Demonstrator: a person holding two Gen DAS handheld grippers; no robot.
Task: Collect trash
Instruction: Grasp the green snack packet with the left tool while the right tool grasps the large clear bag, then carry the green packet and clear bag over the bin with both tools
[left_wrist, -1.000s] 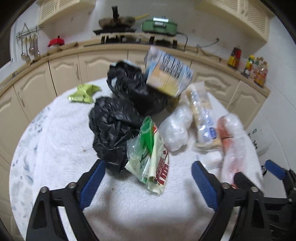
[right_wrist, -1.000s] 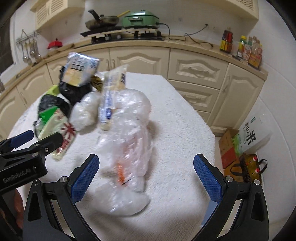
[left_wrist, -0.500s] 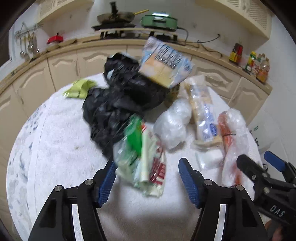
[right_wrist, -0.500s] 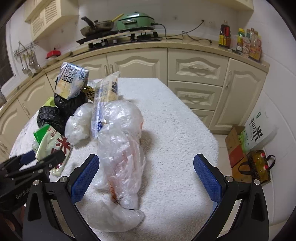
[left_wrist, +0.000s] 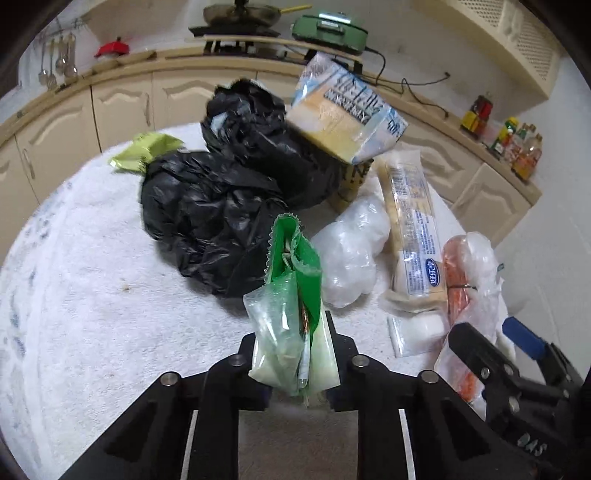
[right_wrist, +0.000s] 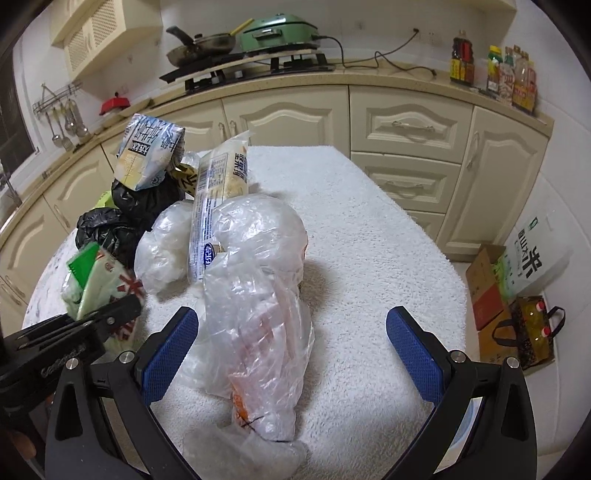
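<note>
left claw (left_wrist: 295, 347) has just closed on the green wrapper (left_wrist: 291, 295); right claw (right_wrist: 291, 339) gapes wide, empty.

A green and white snack bag (left_wrist: 295, 325) stands on its edge, crumpled, with its torn green top up, on the white cloth. Behind it lie two black plastic bags (left_wrist: 221, 206), wrinkled and touching each other. A blue and yellow packet (left_wrist: 347, 114) leans on the far black bag. A long noodle packet (left_wrist: 413, 221) lies beside a white plastic ball (left_wrist: 351, 254). A clear bag with orange inside (right_wrist: 258, 314) lies at the right. A small green wrapper (left_wrist: 144, 155) lies far left.
</note>
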